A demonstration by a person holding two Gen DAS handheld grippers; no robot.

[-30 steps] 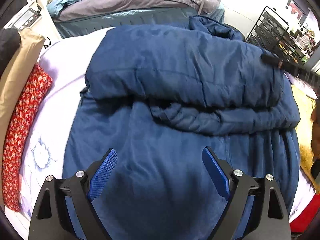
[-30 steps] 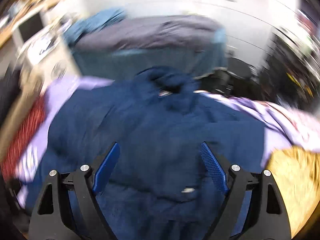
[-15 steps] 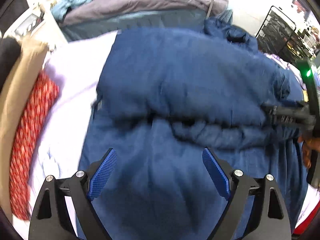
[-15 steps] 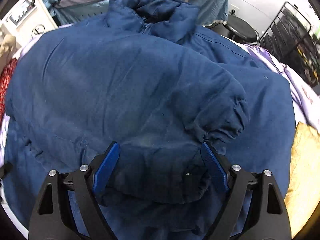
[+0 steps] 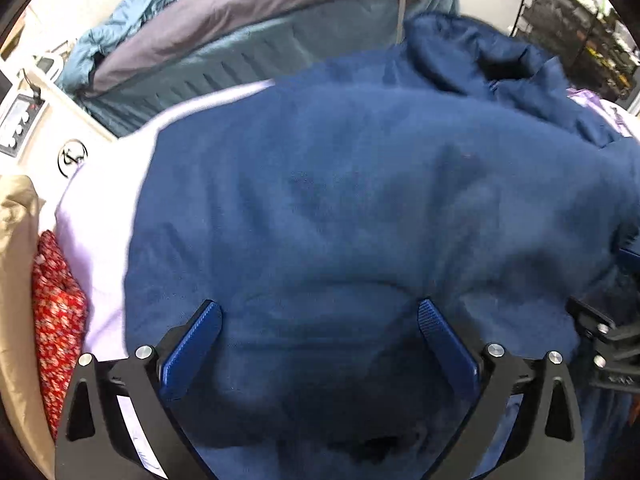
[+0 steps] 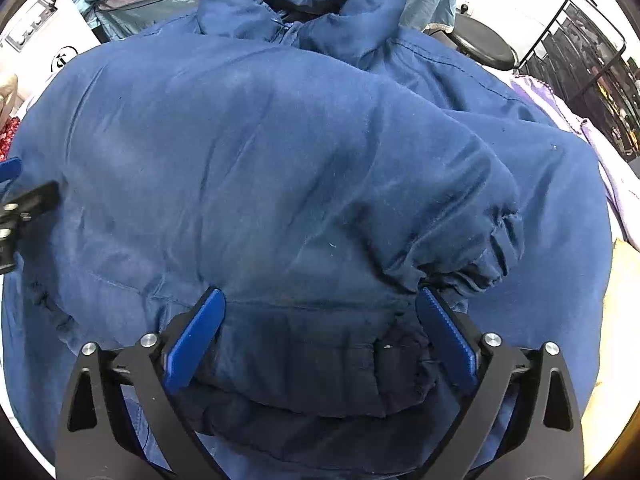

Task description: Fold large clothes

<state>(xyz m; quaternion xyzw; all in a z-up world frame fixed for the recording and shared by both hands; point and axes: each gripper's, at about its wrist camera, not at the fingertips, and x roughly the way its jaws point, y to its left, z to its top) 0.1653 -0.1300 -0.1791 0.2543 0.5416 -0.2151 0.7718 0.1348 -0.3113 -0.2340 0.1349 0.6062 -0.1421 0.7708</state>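
Both tongs, left (image 5: 319, 344) and right (image 6: 320, 336), share black triangular cut-out frames, silver screw heads and ribbed blue finger pads (image 5: 191, 350)

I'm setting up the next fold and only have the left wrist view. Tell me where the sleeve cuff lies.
Observer: The sleeve cuff lies on top of the blue jacket. Its gathered end is just beyond one fingertip of the right hand-held gripper.
Operator: Report that gripper's jaws.
Observer: They are wide open, straddling the jacket's folded near edge and gripping nothing.
Operator: Check the collar.
Observer: The collar stands up at the far end, with a zipper showing between its two flaps.
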